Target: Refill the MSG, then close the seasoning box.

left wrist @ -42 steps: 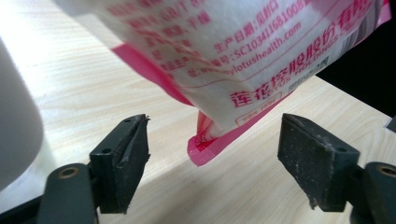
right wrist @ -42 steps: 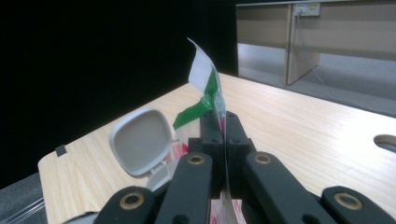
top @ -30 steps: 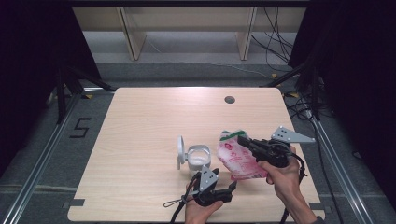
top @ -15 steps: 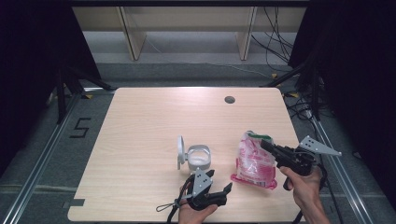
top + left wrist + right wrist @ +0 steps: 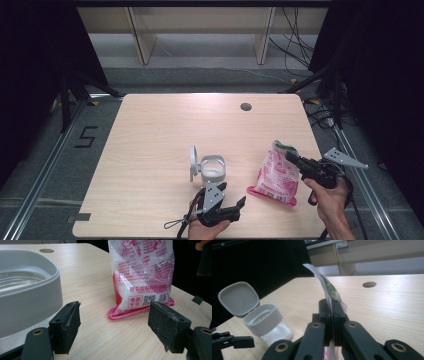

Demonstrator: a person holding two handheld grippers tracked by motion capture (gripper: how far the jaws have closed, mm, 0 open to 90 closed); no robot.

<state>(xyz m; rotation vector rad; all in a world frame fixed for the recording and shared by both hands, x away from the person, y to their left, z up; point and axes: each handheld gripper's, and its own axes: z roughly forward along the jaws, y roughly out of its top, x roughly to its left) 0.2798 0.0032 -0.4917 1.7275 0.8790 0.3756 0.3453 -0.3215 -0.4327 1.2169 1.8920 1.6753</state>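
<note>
The pink bag (image 5: pixel 275 176) stands on the right side of the table (image 5: pixel 150 150), with its bottom edge down on the wood and its top held up. The right gripper (image 5: pixel 291 158) pinches the top edge of the bag with its jaws squeezed tight on the thin plastic, so the bag stays up and does not flop over. Holding it by the top looks like a good way to get ready to tip it and pour. Near the bag, to its left, sits a small jar (image 5: pixel 212 169) with its lid (image 5: pixel 193 161) flipped up, so the mouth is free for something to go in. The left gripper (image 5: pixel 231 195) waits low by the jar, with its jaws wide apart and nothing between them.
</note>
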